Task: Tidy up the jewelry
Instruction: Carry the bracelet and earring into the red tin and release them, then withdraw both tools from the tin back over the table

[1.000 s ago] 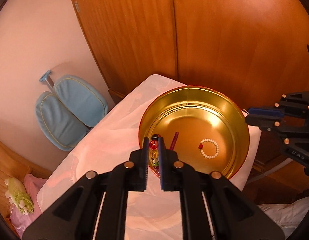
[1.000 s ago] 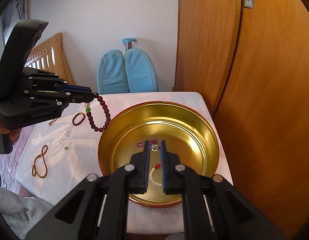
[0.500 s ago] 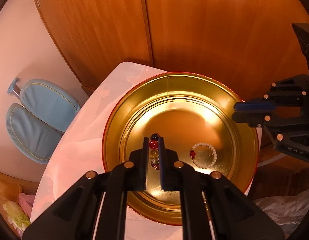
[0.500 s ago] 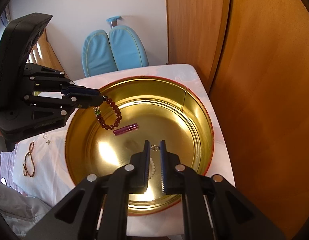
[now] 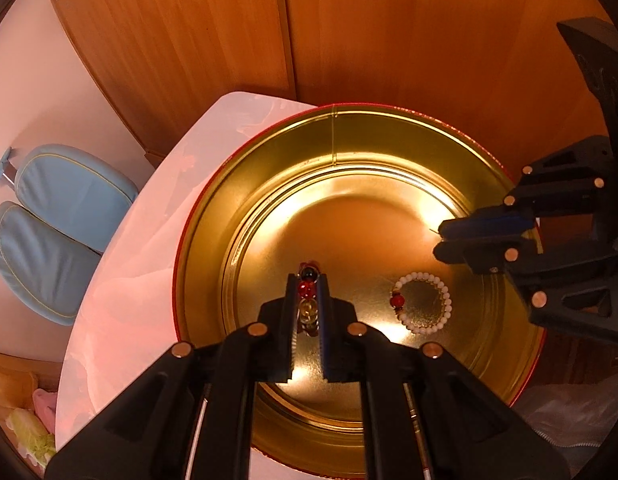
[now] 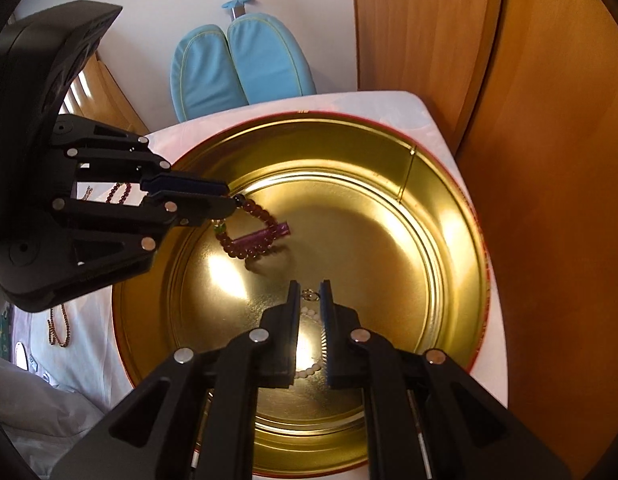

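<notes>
Over the gold tin (image 6: 441, 216), at its nine o'clock, the left gripper (image 6: 229, 204) pinches a dark-red bead bracelet (image 6: 249, 236). Pearl bracelet (image 5: 423, 304) and purple clip (image 6: 265, 236) already lie inside; the right gripper (image 6: 310, 304), nearly closed, holds nothing; a brown necklace (image 6: 59, 328) waits outside.

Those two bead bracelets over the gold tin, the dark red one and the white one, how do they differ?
The dark red bead bracelet hangs pinched in the left gripper above the round gold tin; the white bead bracelet lies flat on the tin's floor, ungripped. The red one's beads are dark with a green one; the white one's are pale with one red bead. Both are closed loops of round beads.
</notes>
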A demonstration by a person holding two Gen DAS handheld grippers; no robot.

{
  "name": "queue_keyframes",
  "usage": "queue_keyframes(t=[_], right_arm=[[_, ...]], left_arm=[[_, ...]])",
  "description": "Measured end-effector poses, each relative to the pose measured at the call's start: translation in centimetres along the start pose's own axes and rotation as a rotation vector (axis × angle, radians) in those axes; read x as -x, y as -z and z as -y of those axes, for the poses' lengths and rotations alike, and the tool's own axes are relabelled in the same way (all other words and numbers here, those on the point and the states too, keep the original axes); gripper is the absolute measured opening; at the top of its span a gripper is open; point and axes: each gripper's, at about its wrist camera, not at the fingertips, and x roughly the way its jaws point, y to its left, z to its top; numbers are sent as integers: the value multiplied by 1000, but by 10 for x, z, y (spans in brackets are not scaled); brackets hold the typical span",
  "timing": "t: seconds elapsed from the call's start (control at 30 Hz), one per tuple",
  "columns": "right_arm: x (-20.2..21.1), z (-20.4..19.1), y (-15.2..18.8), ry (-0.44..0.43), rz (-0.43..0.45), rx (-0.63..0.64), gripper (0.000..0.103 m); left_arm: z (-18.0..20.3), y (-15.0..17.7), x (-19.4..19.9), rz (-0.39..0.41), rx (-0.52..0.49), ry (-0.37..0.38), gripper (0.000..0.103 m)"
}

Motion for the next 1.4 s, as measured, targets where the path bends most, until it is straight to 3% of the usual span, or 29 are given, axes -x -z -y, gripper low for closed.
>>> queue_keyframes(t=[0.37,0.83,0.97,1.0,1.03,1.1,1.17,1.33,1.4], right_arm=[[-42,2,4,-32,-196,15,11],[-41,2,8,-56,-185,20,11],[-34,-5,8,-1,-147,58,12],[-31,-6,9,12,-134,62,16],[-28,-8,9,8,-120,66,20],[-22,-10,10,12,-100,76,45],[-17,-14,12,38,-80,107,51],[-13,-17,17,45,-71,105,55],[-11,-19,17,61,-64,96,71]], left_arm=[[8,13,-44,-110,5,48,9],[12,16,-53,-139,-21,17,9],[18,15,-49,-145,-37,8,11],[18,17,-45,-143,-45,-5,16],[19,17,-43,-134,-50,-22,31],[18,16,-35,-102,-45,-54,58],[17,15,-27,-67,-40,-49,60],[19,14,-23,-65,-47,-51,60],[20,14,-21,-66,-46,-55,60]])
